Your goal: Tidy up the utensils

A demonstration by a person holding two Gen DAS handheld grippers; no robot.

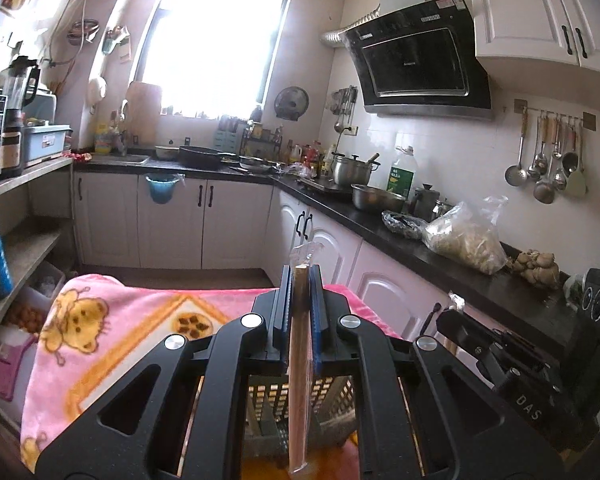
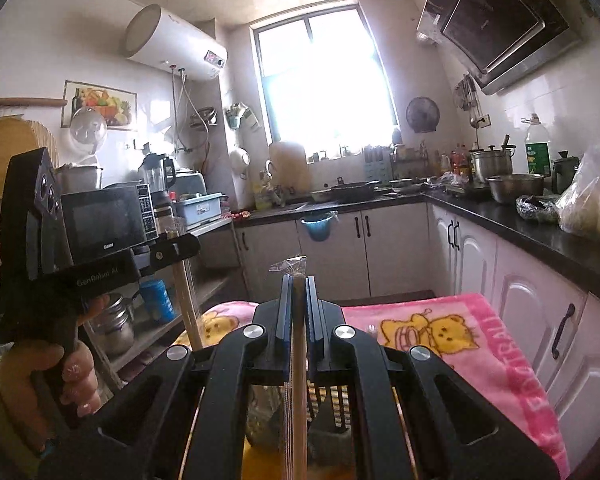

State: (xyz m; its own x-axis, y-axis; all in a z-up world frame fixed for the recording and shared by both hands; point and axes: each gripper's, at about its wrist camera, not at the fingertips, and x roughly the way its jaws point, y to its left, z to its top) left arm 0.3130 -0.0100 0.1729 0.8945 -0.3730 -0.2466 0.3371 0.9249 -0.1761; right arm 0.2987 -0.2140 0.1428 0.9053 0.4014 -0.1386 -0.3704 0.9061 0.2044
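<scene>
The left gripper (image 1: 300, 280) hides the middle of its wrapped chopsticks (image 1: 299, 392), whose lower end the frame edge cuts off. Under both grippers the slatted basket (image 2: 332, 404) shows only in slivers, its contents perhaps utensils, too dim to tell.

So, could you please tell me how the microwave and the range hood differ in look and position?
The microwave is a boxy unit standing level on the left-hand shelf; the range hood is a flat slanted panel mounted high on the right wall, above the stainless pot. The microwave has a keypad beside its door; the range hood shows a plain glass face. Both are black and glossy.
</scene>
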